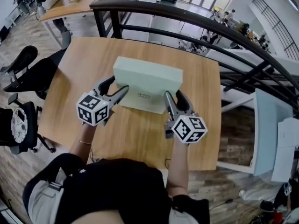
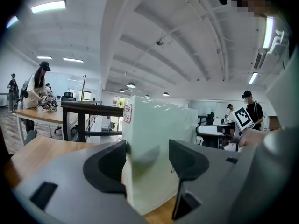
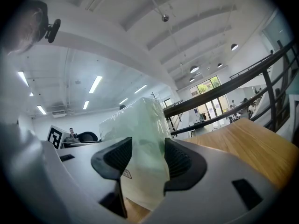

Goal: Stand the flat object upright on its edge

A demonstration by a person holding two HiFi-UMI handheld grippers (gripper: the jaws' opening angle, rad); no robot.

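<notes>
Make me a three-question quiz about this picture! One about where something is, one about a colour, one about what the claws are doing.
1. Where is the box? A) on the wooden table B) on the floor C) on a chair
2. What colour is it? A) red B) pale green C) black
3. What are the left claw and right claw doing? A) hanging empty B) each gripping the box C) holding cups
Answers: 1 A, it sits on the wood; 2 B, its faces look pale green; 3 B, the box fills both gaps.
</notes>
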